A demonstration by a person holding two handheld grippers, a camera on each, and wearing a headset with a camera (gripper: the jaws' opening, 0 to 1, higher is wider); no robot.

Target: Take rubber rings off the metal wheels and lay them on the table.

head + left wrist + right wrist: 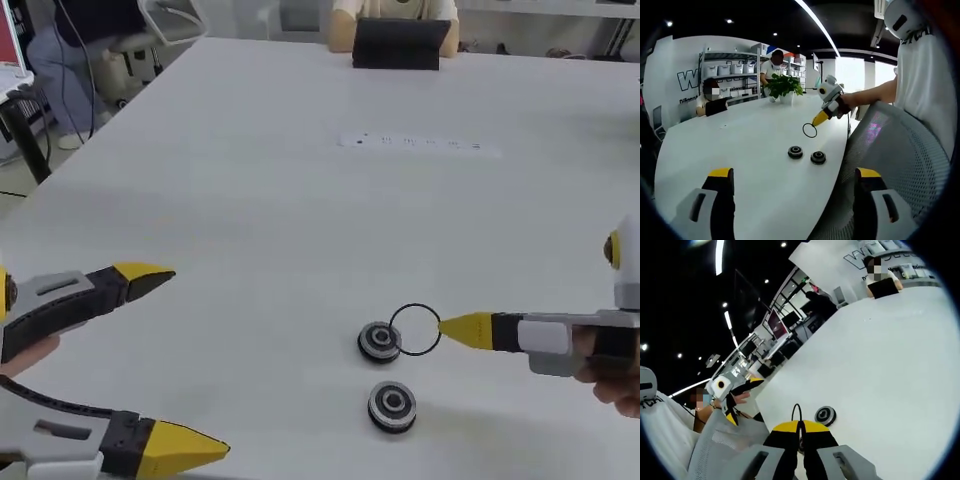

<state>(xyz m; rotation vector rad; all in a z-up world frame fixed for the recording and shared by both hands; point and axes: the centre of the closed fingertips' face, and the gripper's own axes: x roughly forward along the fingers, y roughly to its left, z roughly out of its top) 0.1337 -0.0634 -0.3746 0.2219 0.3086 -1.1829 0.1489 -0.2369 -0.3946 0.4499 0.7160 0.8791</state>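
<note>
Two metal wheels with dark rims lie flat on the white table (250, 200), one (380, 341) beside the other (392, 407). My right gripper (447, 329) comes in from the right and is shut on a thin black rubber ring (415, 329), which it holds just above and right of the nearer wheel. The right gripper view shows the ring (796, 414) edge-on between my shut jaws (800, 426), with one wheel (825, 414) beyond. My left gripper (200, 360) stands open at the lower left, holding nothing. From it I see both wheels (795, 152) (818, 158) and the ring (810, 130).
A row of sockets (415, 142) is set into the middle of the table. At the far end a person sits behind a black laptop (395, 45). Chairs stand at the far left (160, 25). A potted plant (785, 86) stands on the table's far side.
</note>
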